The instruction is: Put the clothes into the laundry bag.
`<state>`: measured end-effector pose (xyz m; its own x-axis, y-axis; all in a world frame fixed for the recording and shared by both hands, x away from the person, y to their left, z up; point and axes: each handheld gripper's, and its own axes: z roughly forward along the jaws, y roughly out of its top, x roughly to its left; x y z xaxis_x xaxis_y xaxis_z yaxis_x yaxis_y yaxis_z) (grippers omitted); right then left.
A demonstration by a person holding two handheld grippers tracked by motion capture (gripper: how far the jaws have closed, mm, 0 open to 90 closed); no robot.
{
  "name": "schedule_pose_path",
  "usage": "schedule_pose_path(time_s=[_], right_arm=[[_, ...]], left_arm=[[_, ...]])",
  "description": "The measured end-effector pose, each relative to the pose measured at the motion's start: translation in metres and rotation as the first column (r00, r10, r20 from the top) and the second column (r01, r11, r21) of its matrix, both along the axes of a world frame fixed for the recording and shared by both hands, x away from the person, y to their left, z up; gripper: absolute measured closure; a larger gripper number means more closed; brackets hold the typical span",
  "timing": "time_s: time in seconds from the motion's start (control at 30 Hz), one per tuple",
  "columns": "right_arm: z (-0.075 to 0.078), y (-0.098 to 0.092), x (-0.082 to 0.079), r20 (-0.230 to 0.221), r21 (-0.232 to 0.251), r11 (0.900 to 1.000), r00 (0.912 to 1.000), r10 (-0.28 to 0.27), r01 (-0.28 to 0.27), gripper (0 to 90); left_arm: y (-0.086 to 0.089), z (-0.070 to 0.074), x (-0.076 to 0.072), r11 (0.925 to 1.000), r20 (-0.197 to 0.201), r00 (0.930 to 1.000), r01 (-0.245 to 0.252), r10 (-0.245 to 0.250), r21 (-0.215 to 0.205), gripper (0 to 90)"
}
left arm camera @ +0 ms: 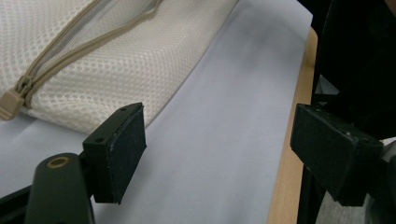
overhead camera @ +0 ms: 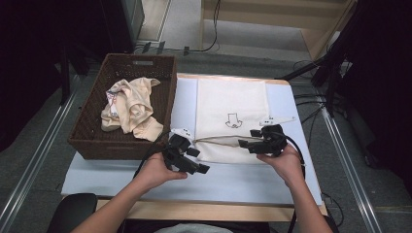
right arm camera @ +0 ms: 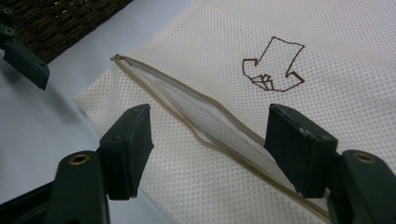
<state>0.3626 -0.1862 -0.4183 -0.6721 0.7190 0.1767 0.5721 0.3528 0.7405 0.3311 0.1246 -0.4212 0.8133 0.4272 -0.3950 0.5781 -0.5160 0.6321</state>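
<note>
With both the left gripper and right gripper gaping empty, the soft, light mesh bag likely grips best at its zipper edge.

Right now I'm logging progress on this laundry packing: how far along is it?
Done: the mesh bag lies flat with its zipper open. In hand: the right gripper is open with its jaws either side of the zipper opening, and the left gripper is open over the white mat beside the bag. Left: the cream garment is in the wicker basket, not yet bagged.
</note>
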Motion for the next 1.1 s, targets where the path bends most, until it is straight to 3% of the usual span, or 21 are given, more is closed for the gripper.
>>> schedule_pose_path(time_s=[0.07, 0.13, 0.2, 0.3, 0.43, 0.57, 0.77, 0.93, 1.1], right_arm=[[0.0, 0.001, -0.001, 0.0, -0.004, 1.0, 0.9995, 0.03, -0.03, 44.7], [-0.001, 0.003, -0.002, -0.028, -0.007, 0.999, 0.9983, 0.051, -0.051, 45.7], [-0.003, 0.004, -0.002, -0.039, -0.027, 0.999, 0.9985, 0.039, -0.04, 50.0], [-0.003, 0.003, 0.0, -0.054, 0.003, 1.0, 0.9982, 0.026, -0.026, 51.8], [-0.004, 0.001, 0.001, -0.06, 0.007, 1.0, 0.998, 0.021, -0.02, 52.9], [-0.004, -0.001, 0.002, -0.07, 0.012, 1.0, 0.9973, 0.021, -0.021, 54.1], [-0.005, -0.002, 0.003, -0.064, 0.004, 1.0, 0.9977, 0.019, -0.019, 49.7], [-0.006, 0.001, 0.005, -0.06, -0.017, 1.0, 0.998, 0.019, -0.02, 47.9], [-0.002, 0.0, 0.007, -0.058, 0.02, 1.0, 0.9982, 0.016, -0.015, 47.7]], left_arm=[[0.0, 0.001, -0.001, 1.0, 0.002, 1.0, 0.009, -0.009, 0.0, 22.5], [-0.001, 0.004, -0.003, 0.9998, 0.015, 0.9998, 0.016, -0.016, -0.008, 27.0], [-0.001, 0.007, -0.004, 0.9999, 0.021, 0.9996, 0.017, -0.017, 0.003, 33.0], [0.0, 0.009, -0.004, 0.9999, 0.03, 0.9995, 0.014, -0.014, -0.001, 36.6], [0.003, 0.012, -0.003, 0.9999, 0.049, 0.9988, 0.006, -0.005, -0.011, 40.8], [0.003, 0.013, 0.0, 0.9995, 0.056, 0.9984, 0.004, -0.002, -0.031, 41.5], [0.002, 0.01, 0.0, 0.9999, 0.055, 0.9983, 0.015, -0.015, 0.002, 41.3], [0.003, 0.01, -0.003, 0.9998, 0.045, 0.999, 0.009, -0.008, -0.015, 39.7], [0.005, 0.011, -0.007, 0.9999, 0.071, 0.9973, 0.015, -0.015, 0.001, 36.2]])
